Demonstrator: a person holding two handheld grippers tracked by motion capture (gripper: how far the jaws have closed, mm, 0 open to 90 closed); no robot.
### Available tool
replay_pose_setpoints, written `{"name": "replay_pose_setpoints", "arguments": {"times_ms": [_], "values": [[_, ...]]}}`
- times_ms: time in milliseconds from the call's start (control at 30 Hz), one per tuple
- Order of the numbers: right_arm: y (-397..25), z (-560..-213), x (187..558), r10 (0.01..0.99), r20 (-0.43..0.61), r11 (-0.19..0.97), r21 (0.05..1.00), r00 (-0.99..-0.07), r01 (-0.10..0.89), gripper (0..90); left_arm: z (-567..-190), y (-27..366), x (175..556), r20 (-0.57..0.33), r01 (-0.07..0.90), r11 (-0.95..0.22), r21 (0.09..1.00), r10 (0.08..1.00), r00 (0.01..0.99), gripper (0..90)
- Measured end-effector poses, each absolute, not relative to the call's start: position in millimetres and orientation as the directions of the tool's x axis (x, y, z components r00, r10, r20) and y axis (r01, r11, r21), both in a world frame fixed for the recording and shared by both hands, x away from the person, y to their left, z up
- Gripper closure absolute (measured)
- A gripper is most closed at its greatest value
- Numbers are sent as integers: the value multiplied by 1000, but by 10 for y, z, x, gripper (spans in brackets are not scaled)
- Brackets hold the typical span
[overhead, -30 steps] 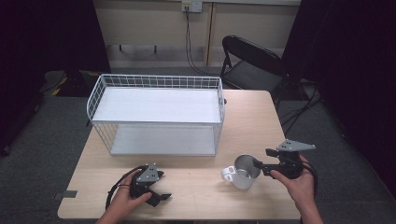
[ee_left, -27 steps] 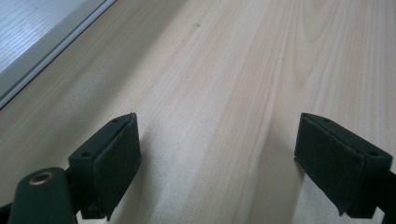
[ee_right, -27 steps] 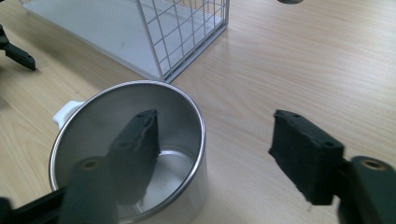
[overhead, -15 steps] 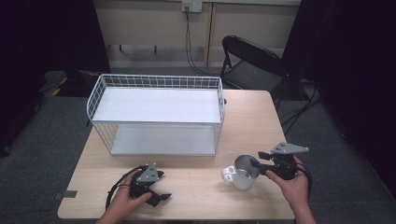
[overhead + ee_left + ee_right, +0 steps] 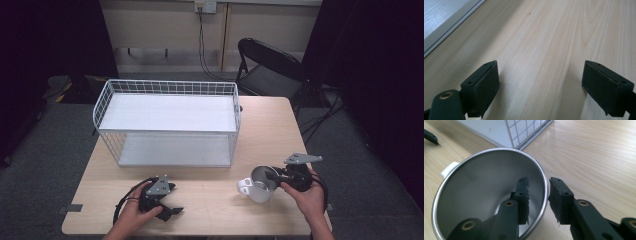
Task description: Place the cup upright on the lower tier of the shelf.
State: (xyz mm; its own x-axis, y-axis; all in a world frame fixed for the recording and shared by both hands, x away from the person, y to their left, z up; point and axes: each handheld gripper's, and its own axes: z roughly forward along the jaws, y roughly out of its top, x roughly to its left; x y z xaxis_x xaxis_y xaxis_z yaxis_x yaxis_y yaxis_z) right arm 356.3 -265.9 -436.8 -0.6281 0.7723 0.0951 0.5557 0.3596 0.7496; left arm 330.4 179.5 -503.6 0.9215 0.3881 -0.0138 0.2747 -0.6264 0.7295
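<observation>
Right gripper (image 5: 537,200): jaws straddle the wall of the mug (image 5: 474,195), one jaw inside the bowl, the other outside, rim running between them. The pads look pressed onto the wall or very nearly so; taken as a grip on the rim. In the high view the mug (image 5: 260,184) is tipped, mouth turned toward the right gripper (image 5: 276,176), white handle on the far side from the jaws, base toward the table's (image 5: 265,125) middle. Its long axis runs roughly along the jaws' reach, not across it.

Left gripper (image 5: 540,85): jaws wide apart, nothing between them, bare tabletop ahead. In the high view the left gripper (image 5: 167,207) rests low near the table's front edge, well apart from the mug.

The wire rack (image 5: 167,122) stands beyond the mug as seen from the right jaws; its corner shows just past the rim in the right gripper view.

Judgement: the right hand is the nearer by far, and any lift turns on the rim pinch holding while the mug hangs tilted from one side.
</observation>
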Motion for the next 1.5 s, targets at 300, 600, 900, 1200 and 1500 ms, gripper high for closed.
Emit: {"name": "replay_pose_setpoints", "arguments": {"times_ms": [300,600,900,1200,1500], "values": [[-2609,-4352,3569,763,82,385,740,-641,552,807,-5036,1795,3303,-15,275,-625,730,388,921,138],[-2589,-4325,3516,754,60,400,748,-654,530,823,-5036,1795,3304,-15,275,-625,730,388,922,138],[-2550,-4251,3528,750,89,374,761,-656,530,823,-5036,1795,3304,-15,275,-626,730,388,922,138],[-2396,-4183,3558,731,93,386,760,-675,523,823,-5036,1795,3304,-14,274,-627,730,387,922,138],[-2204,-4125,3593,710,93,401,761,-698,509,824,-5036,1795,3304,-14,275,-626,730,388,922,138]]}}
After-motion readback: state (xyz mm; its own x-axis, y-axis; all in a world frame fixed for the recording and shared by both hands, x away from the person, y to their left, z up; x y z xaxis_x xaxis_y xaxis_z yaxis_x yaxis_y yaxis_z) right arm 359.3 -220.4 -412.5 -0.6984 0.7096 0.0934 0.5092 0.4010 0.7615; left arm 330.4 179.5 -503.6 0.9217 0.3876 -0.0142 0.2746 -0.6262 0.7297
